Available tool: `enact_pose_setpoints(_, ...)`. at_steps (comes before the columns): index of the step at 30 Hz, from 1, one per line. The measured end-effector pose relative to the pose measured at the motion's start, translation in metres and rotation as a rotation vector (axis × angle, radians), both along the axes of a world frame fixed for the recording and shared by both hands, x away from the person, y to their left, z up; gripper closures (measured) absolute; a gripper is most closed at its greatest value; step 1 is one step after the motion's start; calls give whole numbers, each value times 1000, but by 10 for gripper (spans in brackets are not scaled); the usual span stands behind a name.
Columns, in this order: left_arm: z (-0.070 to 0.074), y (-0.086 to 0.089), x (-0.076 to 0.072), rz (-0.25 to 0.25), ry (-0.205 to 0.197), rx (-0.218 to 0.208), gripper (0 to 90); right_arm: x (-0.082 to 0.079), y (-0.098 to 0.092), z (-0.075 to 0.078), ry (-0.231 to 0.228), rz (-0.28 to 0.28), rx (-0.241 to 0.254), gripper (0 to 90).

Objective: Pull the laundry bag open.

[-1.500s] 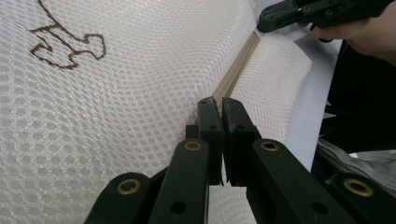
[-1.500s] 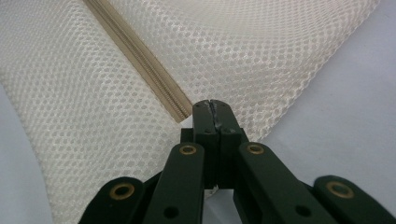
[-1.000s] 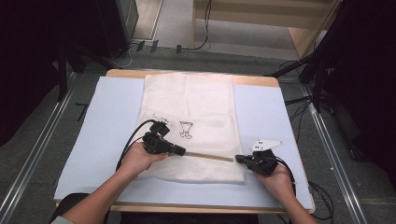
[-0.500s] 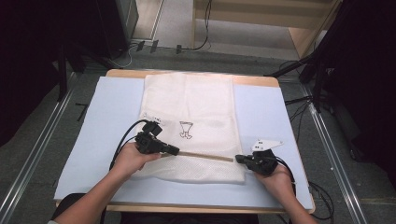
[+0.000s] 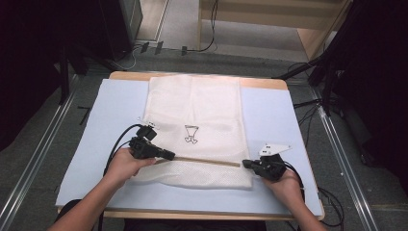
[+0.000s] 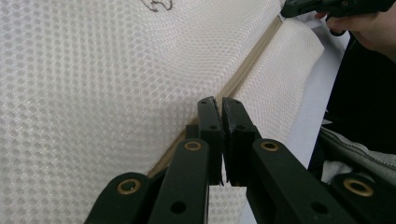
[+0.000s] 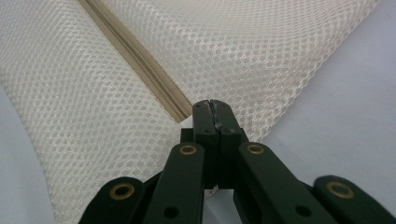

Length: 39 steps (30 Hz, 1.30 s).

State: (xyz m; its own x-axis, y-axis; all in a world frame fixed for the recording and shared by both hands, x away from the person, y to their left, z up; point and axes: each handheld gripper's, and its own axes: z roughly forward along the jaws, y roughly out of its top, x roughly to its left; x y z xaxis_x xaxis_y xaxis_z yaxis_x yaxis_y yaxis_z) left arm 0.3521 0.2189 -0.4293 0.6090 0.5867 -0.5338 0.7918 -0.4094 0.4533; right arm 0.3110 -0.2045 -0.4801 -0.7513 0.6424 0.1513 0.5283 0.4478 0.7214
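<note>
A white mesh bag (image 5: 192,110) lies flat on the blue mat (image 5: 284,120), with a small black drawing (image 5: 191,134) on it. A tan zipper (image 5: 207,161) runs across the bag near its front edge. My left gripper (image 5: 171,155) sits at the zipper's left end, its jaws pinched to a thin slit (image 6: 220,105) over the zipper (image 6: 247,70); what they pinch is hidden. My right gripper (image 5: 245,164) is shut (image 7: 212,106) on the right end of the zipper (image 7: 140,60), at the bag's edge.
The mat covers a wooden table (image 5: 260,83). Bare mat lies to the left (image 5: 106,125) and right of the bag. Cables (image 5: 308,103) trail on the floor past the table's right side. The right gripper (image 6: 327,5) shows far off in the left gripper view.
My left gripper has slid leftward along the zipper line. The right gripper has stayed put at the zipper's right end.
</note>
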Motion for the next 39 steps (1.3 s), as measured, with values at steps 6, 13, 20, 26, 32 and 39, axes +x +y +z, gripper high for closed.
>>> enact_pose_setpoints(6,0,24,-3,34,19,-2,892,0,0,0,0,3,0,900)
enact_pose_setpoints(13,2,45,-6,70,4,16,891,0,-1,0,-4,8,2,900)
enact_pose_setpoints(20,1,58,-10,84,13,12,891,1,-1,0,-3,15,4,900)
enact_pose_setpoints(26,0,67,-12,112,14,19,891,2,-1,-1,-4,24,6,900)
enact_pose_setpoints(32,0,73,-15,127,8,11,890,3,-2,-1,-3,26,8,900)
enact_pose_setpoints(39,4,78,-19,141,-14,23,891,4,-2,0,5,27,10,900)
